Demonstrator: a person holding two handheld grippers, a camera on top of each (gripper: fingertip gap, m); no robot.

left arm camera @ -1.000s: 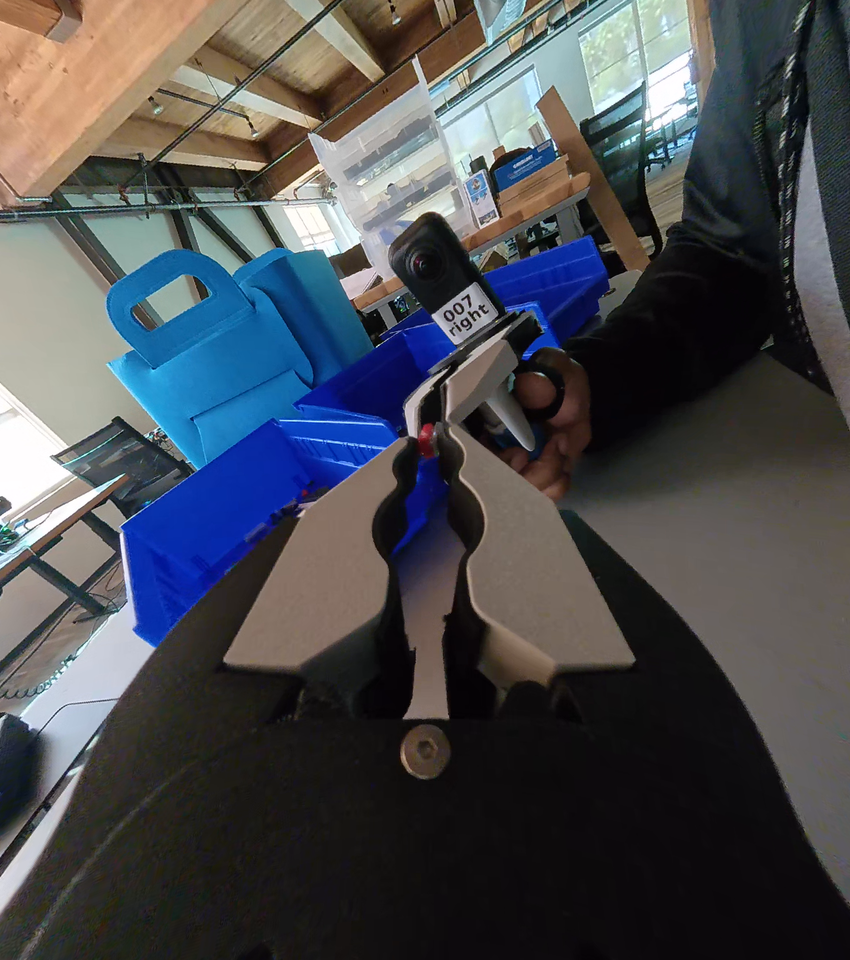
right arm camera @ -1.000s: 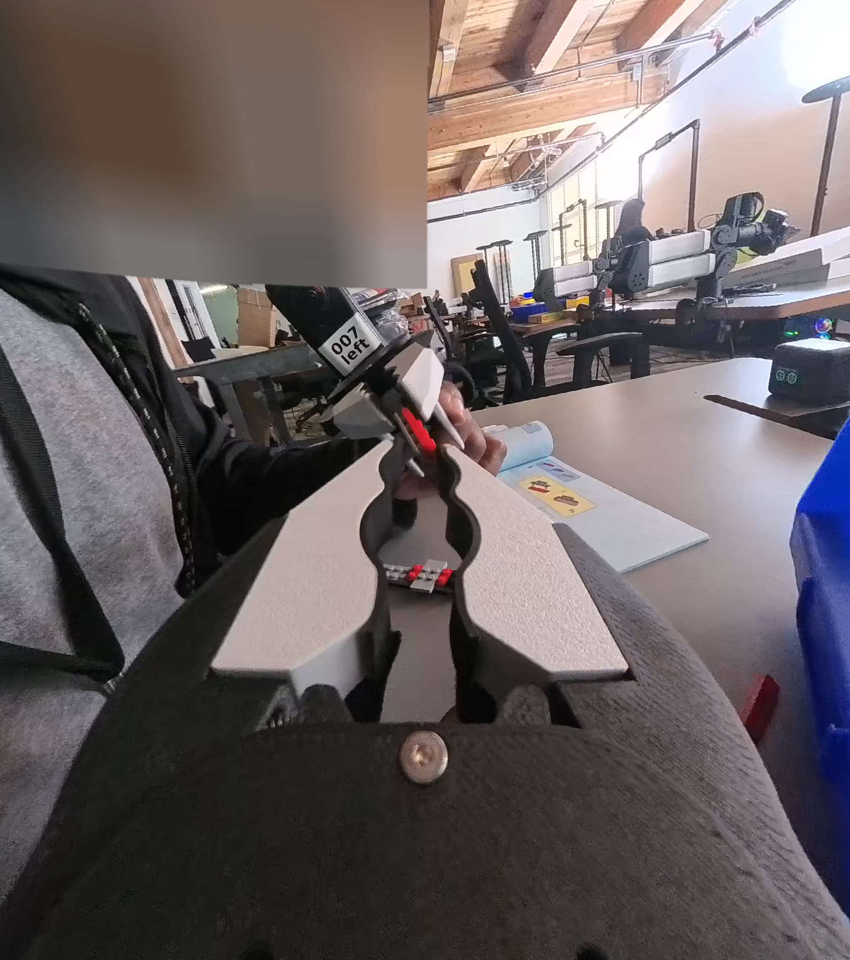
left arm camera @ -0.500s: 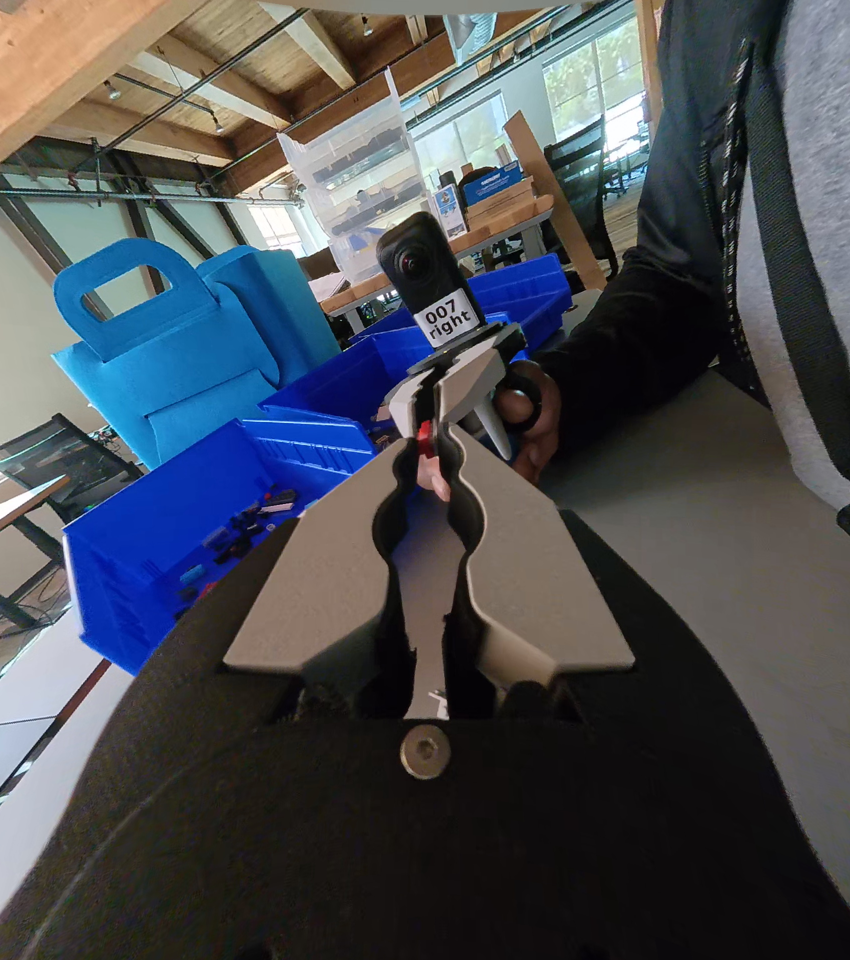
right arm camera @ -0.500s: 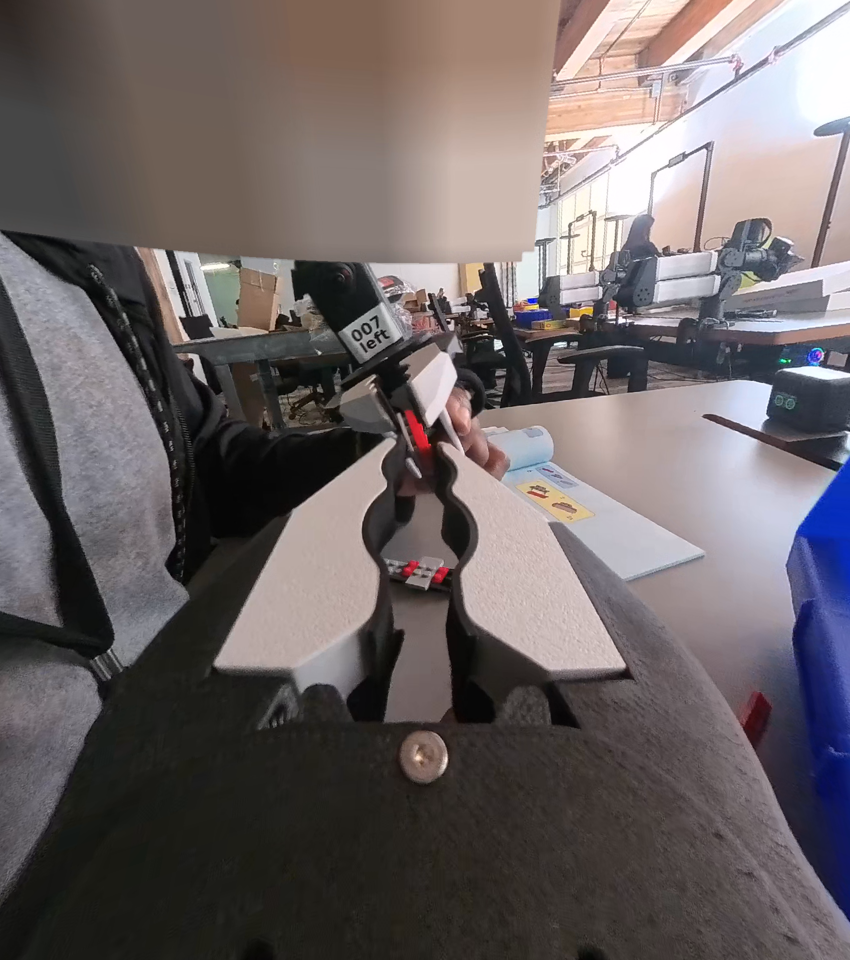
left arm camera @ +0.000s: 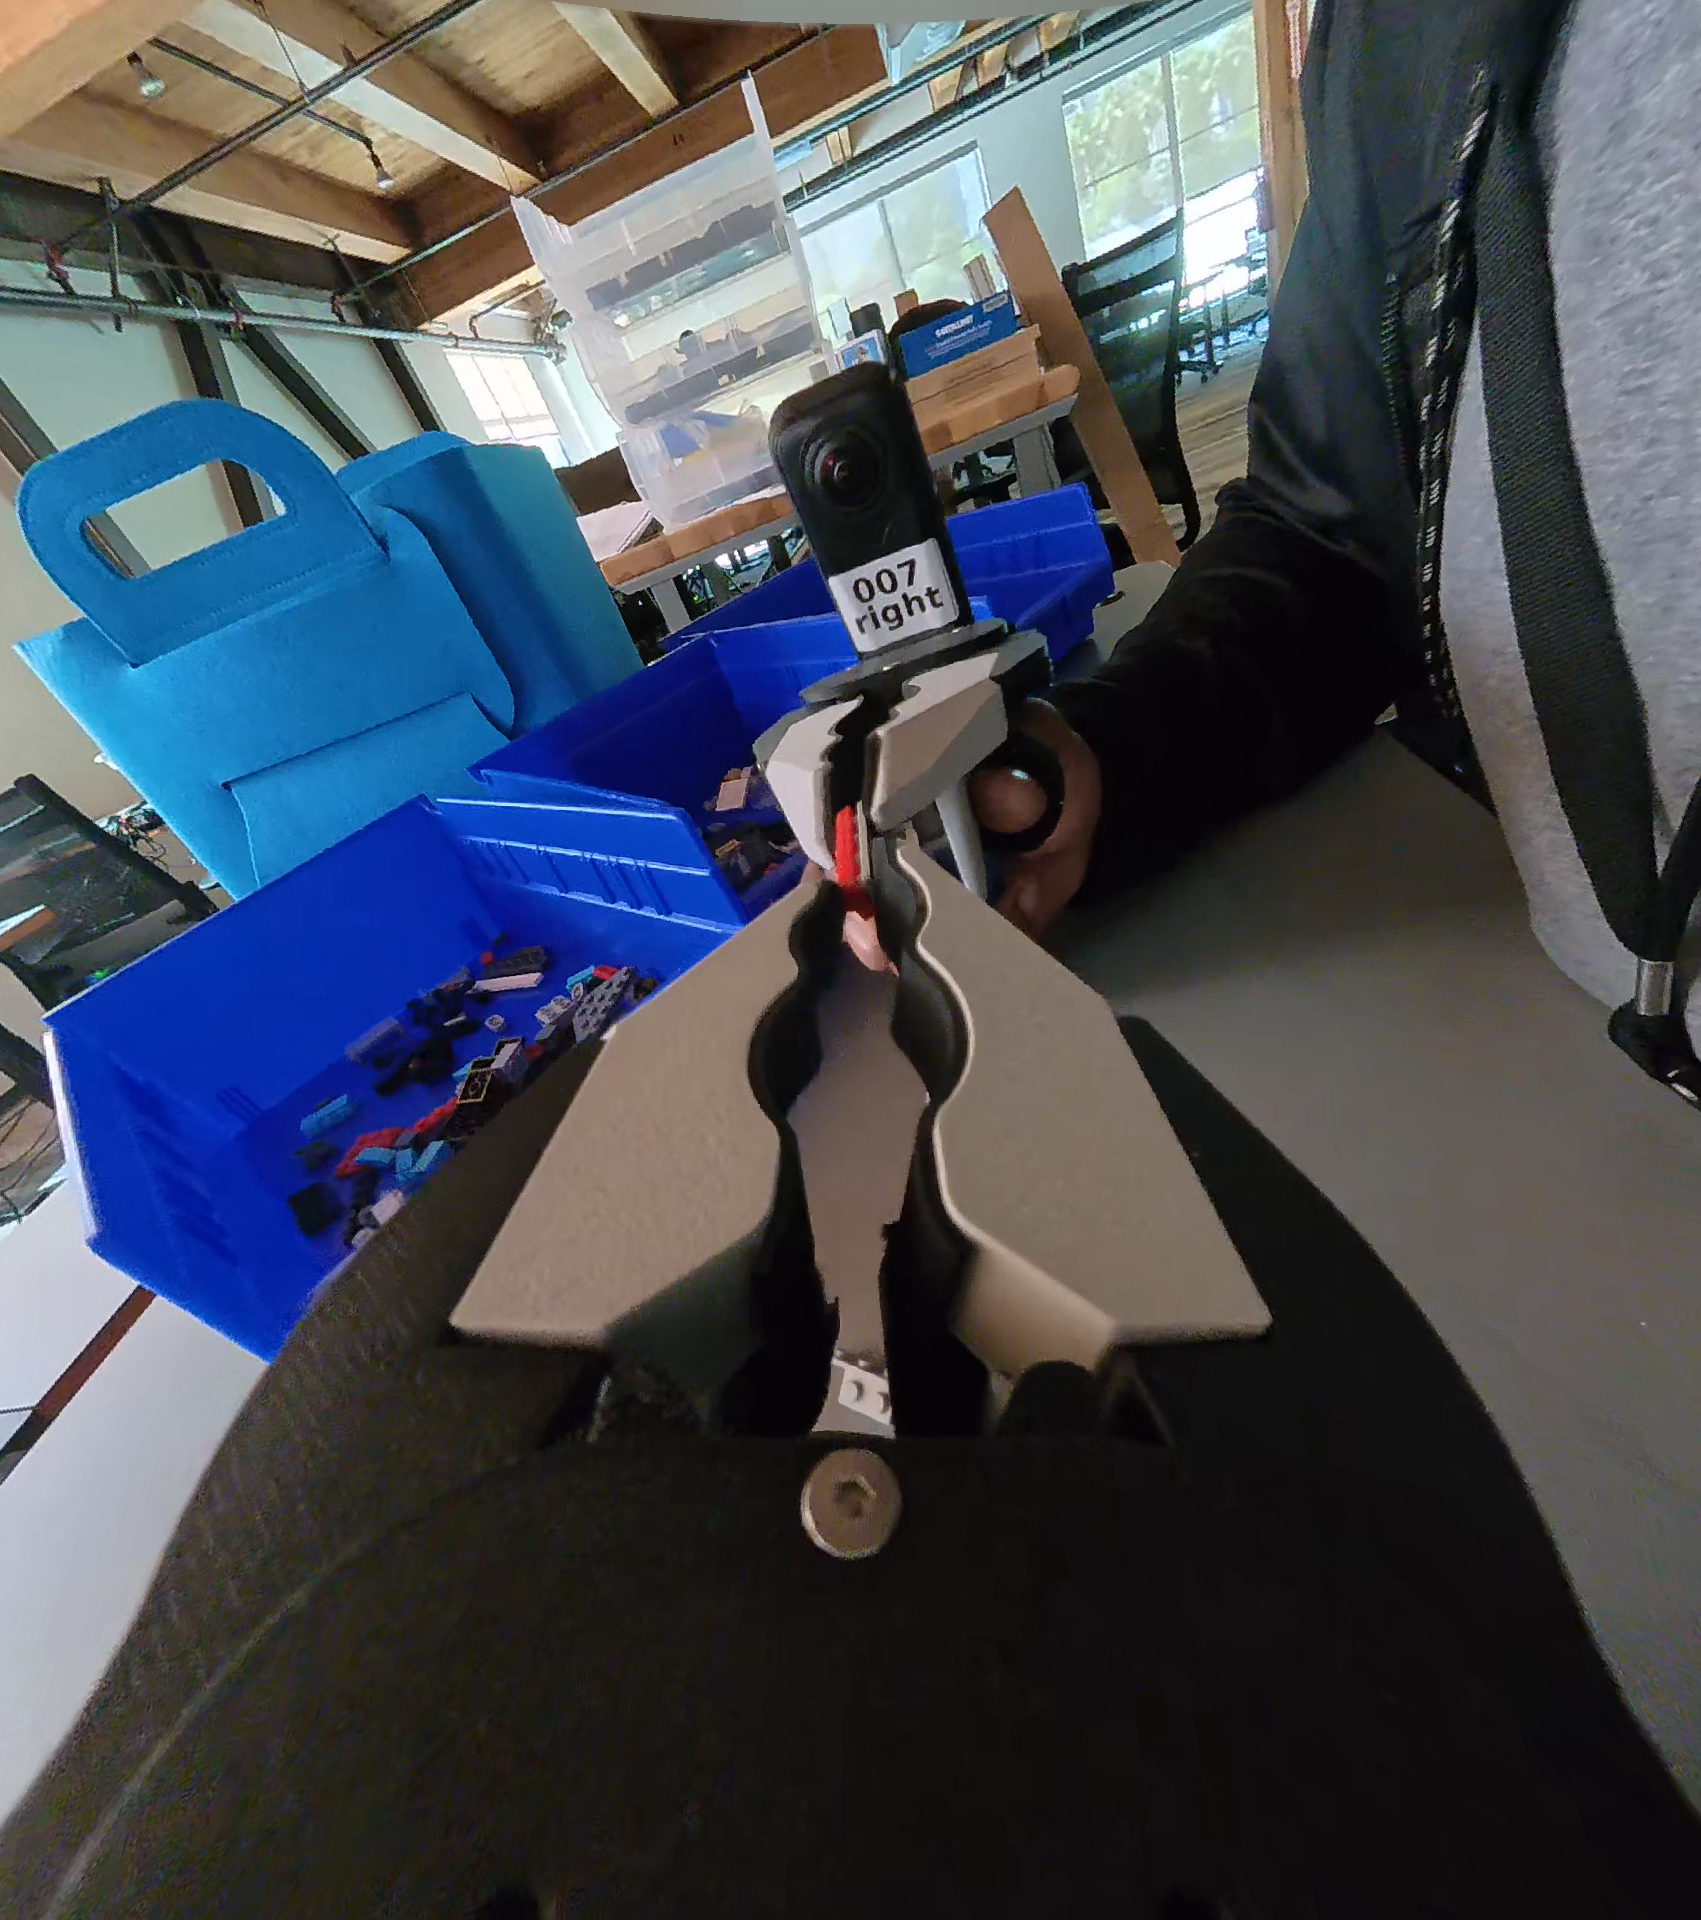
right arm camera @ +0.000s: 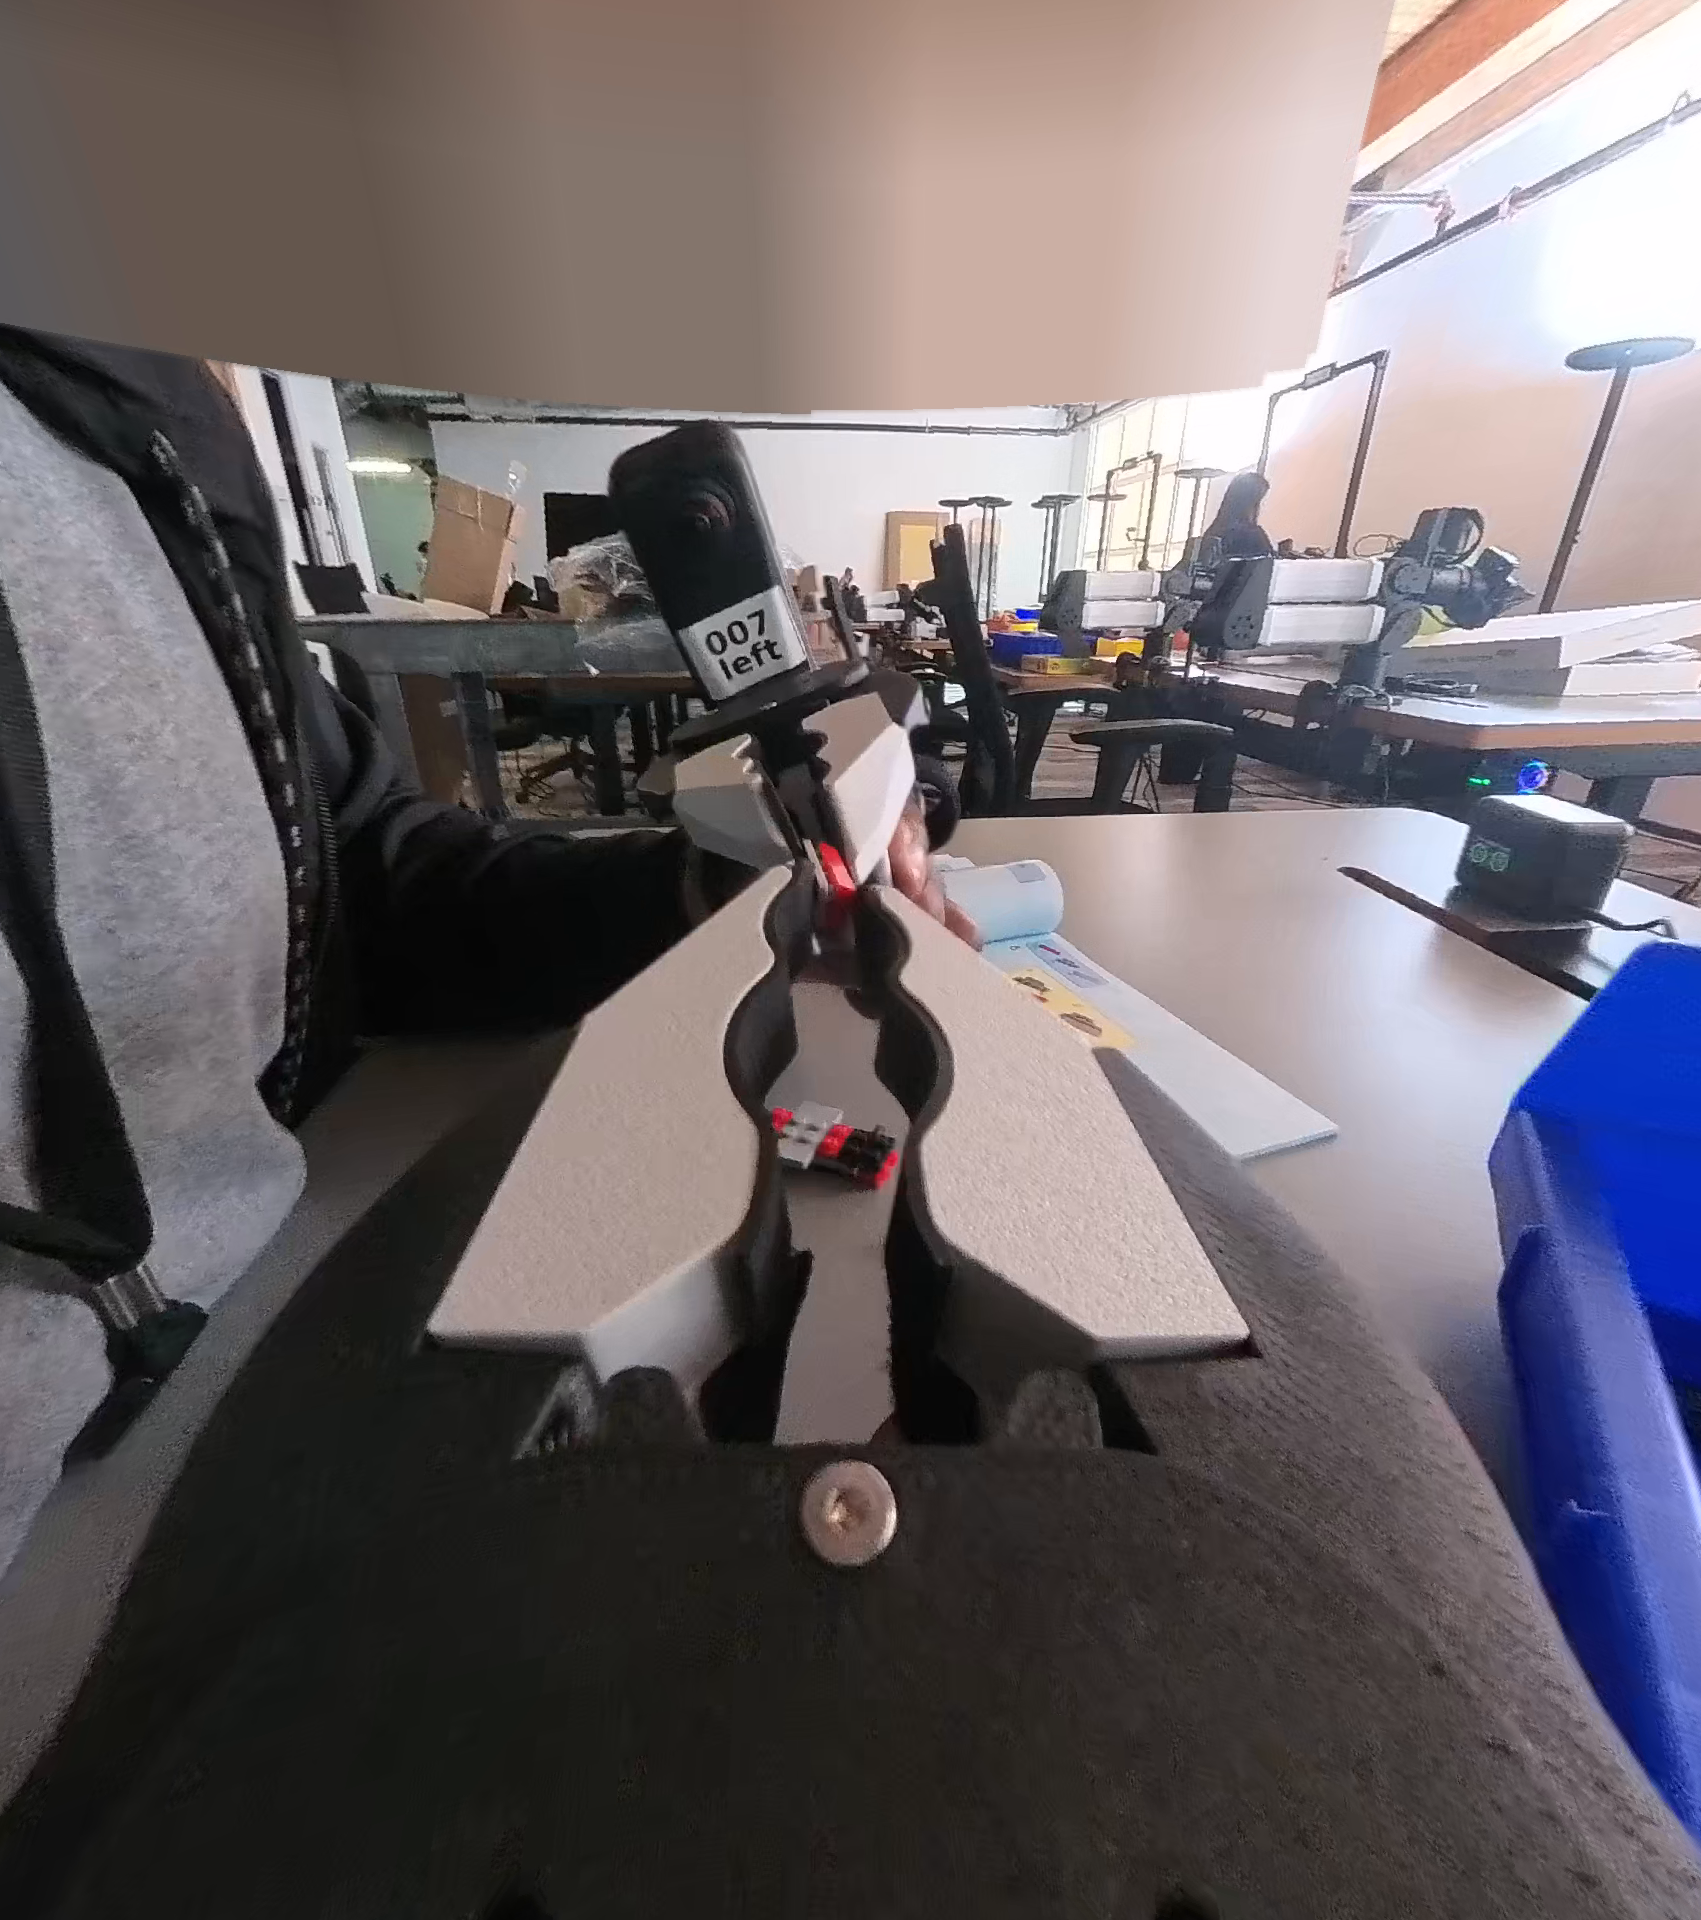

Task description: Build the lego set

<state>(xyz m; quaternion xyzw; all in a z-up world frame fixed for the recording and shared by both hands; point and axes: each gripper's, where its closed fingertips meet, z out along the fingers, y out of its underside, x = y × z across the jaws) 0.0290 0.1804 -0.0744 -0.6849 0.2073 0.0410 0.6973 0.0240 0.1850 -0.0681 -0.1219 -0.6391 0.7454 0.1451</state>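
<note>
left wrist view: red lego piece [left arm camera: 848, 854] pinched at tips of both nearly closed claws, left claw [left arm camera: 861, 914] meeting right claw [left arm camera: 851, 831]

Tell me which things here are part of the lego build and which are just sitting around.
Part of the job:
- red lego piece, pinched between both hand-held grippers: left, right
- small red and grey assembly on the table
- open instruction booklet
- blue bin of loose bricks

Just lying about:
- blue felt bag
- small black box
</note>
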